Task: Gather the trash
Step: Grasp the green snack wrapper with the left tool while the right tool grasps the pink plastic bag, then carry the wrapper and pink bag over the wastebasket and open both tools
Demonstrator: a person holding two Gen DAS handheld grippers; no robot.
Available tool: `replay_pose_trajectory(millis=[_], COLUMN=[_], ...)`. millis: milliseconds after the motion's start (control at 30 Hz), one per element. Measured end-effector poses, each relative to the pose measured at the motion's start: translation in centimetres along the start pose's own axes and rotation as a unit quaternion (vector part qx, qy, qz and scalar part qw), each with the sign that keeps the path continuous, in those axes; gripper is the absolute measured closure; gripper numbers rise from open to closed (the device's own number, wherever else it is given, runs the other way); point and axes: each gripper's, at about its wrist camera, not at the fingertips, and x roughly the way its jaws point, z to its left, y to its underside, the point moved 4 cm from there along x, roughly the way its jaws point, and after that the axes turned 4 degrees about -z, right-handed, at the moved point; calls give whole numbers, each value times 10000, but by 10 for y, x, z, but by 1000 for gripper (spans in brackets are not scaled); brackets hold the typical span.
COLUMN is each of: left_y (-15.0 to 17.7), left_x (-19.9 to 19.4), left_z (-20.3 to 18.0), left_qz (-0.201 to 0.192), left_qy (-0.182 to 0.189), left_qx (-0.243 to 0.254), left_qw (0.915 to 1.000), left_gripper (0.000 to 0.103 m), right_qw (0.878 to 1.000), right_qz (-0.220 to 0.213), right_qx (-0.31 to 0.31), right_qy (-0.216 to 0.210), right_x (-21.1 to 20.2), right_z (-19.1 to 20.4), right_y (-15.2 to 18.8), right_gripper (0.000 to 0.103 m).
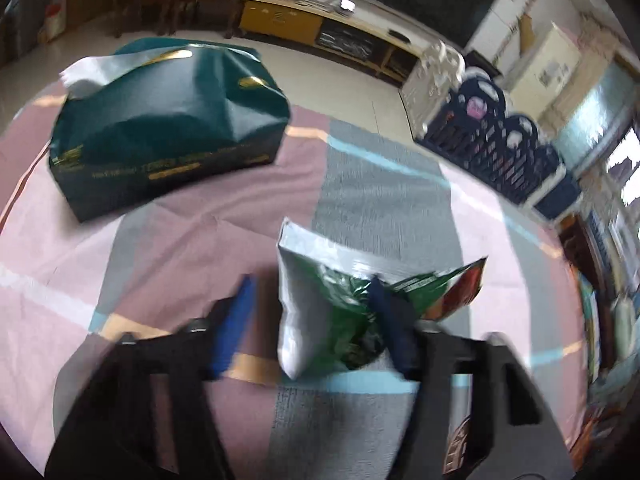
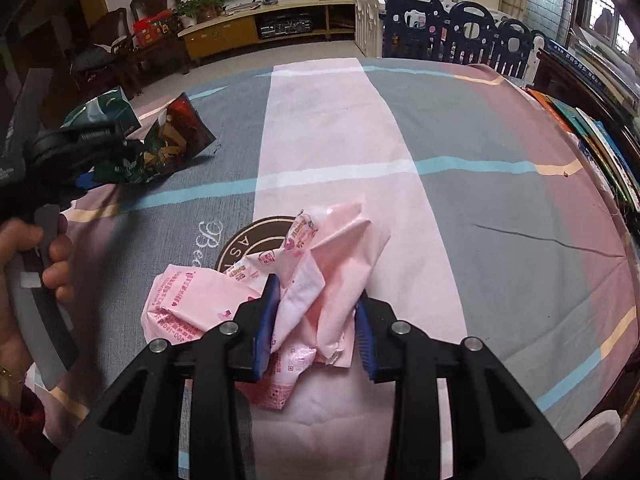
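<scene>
On the striped cloth (image 2: 460, 128) covering the table, two pieces of trash lay well apart, which is likely why each hand went to its own piece. Near the middle of the table, the right gripper (image 2: 316, 324) straddled a crumpled pink wrapper (image 2: 320, 264), its blue pads (image 2: 266, 320) set on either side of the raised folds; the left pad pressed into the plastic and the right one touched its edge, so the jaws looked clamped on it, though the wrapper rested on the cloth and was not yet lifted. It seemed to have gone for the bunched centre because the flat edges would offer nothing to pinch. Far to the left in the same view, the left gripper (image 1: 316, 320) leaned over a green snack bag (image 1: 340, 304), held by a hand (image 2: 44, 256) wrapped round the grey handle. In its own blurred view the bag stood partly upright, silver lining facing left; the right pad dug into the crinkled green foil, while the left pad stood clear of the bag with a gap showing, so the jaws were apart and no grip was made. Beyond it, far left, a dark green tissue pack (image 1: 168, 128) with a tissue poking out sat alone, probably not trash. No bin showed in either view, so where the pieces were bound could not be told.
</scene>
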Motion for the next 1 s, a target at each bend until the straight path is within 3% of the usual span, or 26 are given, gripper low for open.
replay_pose_trajectory(millis=[133, 200, 400, 567, 733, 1000], left_y=[5, 9, 33, 77, 113, 145], left_x=[-15, -32, -110, -174, -222, -308], left_z=[-7, -9, -29, -47, -59, -68], left_qz=[-220, -345, -966, -1138, -1076, -1386], left_qy=[87, 168, -86, -256, -20, 218], left_qx=[360, 403, 824, 1032, 1182, 1400], left_qw=[9991, 9985, 9919, 9878, 9871, 9802], left_gripper=[86, 88, 89, 89, 89, 89], right_qw=[9996, 9991, 9978, 9974, 9961, 9918], right_qz=[-29, -56, -324, -571, -739, -1218], right_qx=[210, 303, 473, 354, 392, 351], right_qy=[-176, -282, -340, -278, -264, -149], right_x=[0, -6, -53, -99, -136, -219], right_z=[-3, -6, -22, -33, -42, -64], right_y=[-1, -1, 4, 13, 22, 32], right_gripper=[76, 80, 84, 84, 84, 84])
